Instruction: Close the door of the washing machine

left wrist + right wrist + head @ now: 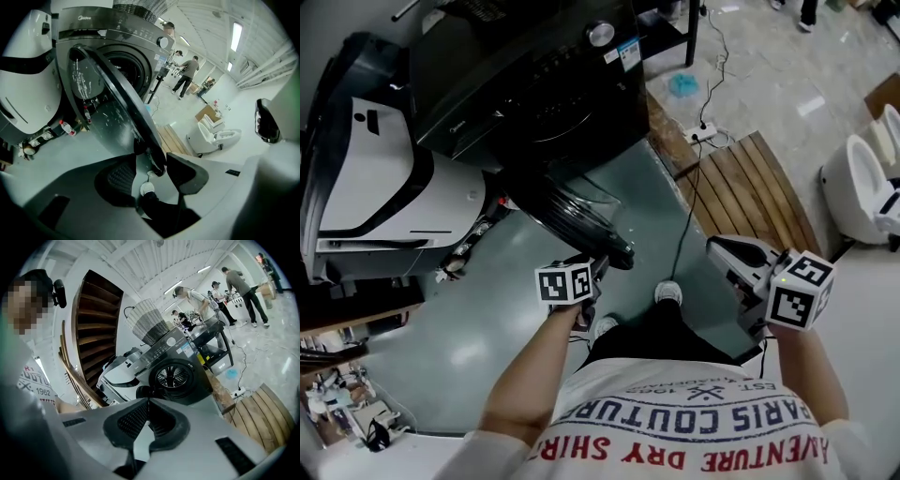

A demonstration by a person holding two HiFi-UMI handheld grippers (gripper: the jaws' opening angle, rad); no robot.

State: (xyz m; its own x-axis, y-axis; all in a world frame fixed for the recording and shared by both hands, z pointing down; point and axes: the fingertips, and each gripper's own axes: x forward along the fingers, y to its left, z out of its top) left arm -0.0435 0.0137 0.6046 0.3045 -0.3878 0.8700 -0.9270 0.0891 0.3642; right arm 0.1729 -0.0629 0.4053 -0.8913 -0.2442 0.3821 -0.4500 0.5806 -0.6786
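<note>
Washing machine [534, 84]: dark front-loader at the top of the head view, with a white appliance [384, 187] just beside it on the left.
Door [572, 211]: wide open, hinged at the machine's front and swung out toward the person. Its long line runs from the opening down and right to the left gripper.
Floor items: a slatted wooden board [750, 187] lies to the right of the machine, and a white toilet [862, 187] stands well apart at the right edge.
Left gripper [598, 270]: its jaws are spread, with the door's free rim between them. Whether a pad touches the rim I cannot tell.
Right gripper [719, 247]: held apart from the door on the right, its jaws pressed together on nothing.
Left gripper view only: the door appears edge-on, a dark arc from upper left down into the jaws, with the glass bowl [91, 105] bulging to the left.
Right gripper view only: the bare round drum opening [174, 377] faces the camera, and people stand in the hall behind the machine.
</note>
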